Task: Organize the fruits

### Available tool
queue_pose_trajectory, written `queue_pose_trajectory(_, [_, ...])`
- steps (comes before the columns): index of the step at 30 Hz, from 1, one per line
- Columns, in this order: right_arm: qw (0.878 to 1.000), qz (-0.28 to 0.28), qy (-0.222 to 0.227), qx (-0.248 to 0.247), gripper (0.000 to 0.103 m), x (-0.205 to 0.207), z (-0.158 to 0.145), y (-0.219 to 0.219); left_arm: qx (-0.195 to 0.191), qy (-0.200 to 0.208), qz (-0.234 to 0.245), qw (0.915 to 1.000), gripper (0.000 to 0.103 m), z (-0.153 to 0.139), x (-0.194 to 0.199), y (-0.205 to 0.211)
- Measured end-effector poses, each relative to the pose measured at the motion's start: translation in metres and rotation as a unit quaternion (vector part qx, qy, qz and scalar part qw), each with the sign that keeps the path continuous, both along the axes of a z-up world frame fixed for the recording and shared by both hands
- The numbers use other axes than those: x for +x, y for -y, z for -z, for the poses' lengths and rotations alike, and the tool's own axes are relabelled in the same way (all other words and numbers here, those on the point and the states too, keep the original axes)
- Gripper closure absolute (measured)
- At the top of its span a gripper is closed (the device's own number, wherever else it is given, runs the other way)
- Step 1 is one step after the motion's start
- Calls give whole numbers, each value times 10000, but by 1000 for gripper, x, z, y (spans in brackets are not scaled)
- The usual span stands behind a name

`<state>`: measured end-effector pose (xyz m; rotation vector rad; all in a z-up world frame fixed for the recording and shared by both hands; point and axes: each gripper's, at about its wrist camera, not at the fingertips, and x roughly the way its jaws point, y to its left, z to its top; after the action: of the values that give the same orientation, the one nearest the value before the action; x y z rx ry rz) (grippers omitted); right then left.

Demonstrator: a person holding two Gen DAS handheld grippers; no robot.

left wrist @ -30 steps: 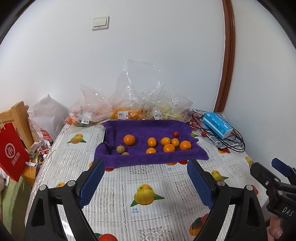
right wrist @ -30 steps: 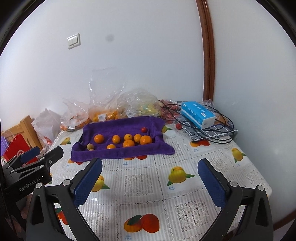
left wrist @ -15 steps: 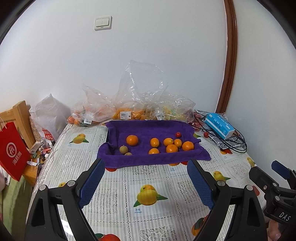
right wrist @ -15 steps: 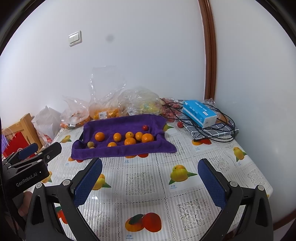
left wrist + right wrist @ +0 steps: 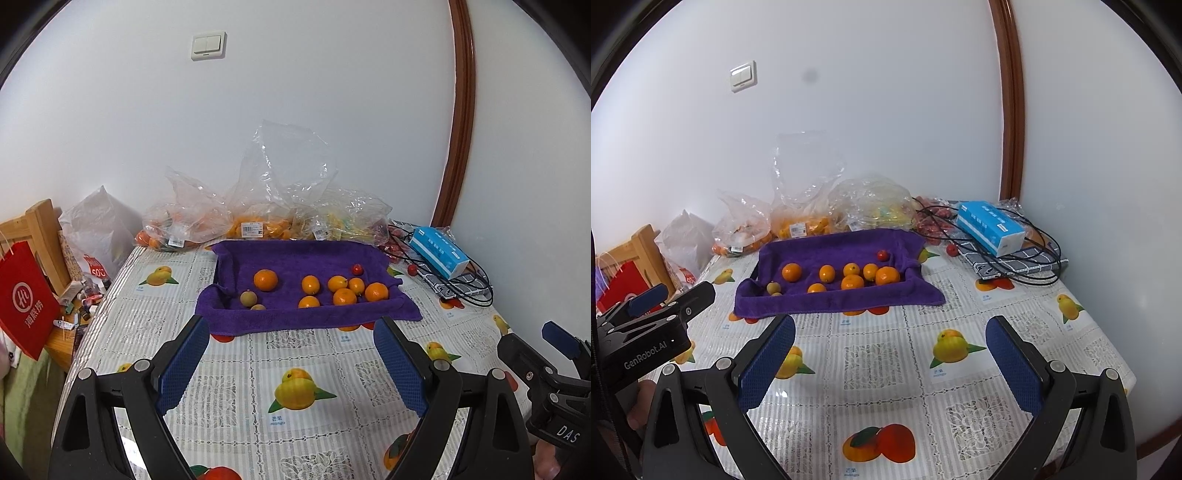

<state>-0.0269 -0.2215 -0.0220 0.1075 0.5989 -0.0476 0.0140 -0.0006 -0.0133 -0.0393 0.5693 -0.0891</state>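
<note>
A purple towel lies folded like a tray at the far middle of the table. On it sit several oranges, one larger orange to the left, two brownish fruits and a small red fruit. My left gripper hovers over the tablecloth short of the towel, open and empty. My right gripper is also open and empty, nearer the table's right side, with the towel and oranges ahead of it. Each gripper shows at the edge of the other's view.
Clear plastic bags of fruit line the wall behind the towel. A blue tissue box rests on black cables and a checked cloth at the far right, with a loose red fruit beside it. A red paper bag and a wooden frame stand off the left edge.
</note>
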Motion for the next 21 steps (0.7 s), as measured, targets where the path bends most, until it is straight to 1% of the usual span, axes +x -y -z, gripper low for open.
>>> queue_pose_trajectory(21, [10000,-6,1,-8,1,0,0,-1,-4,-9,4,10000,12,0,1,-2])
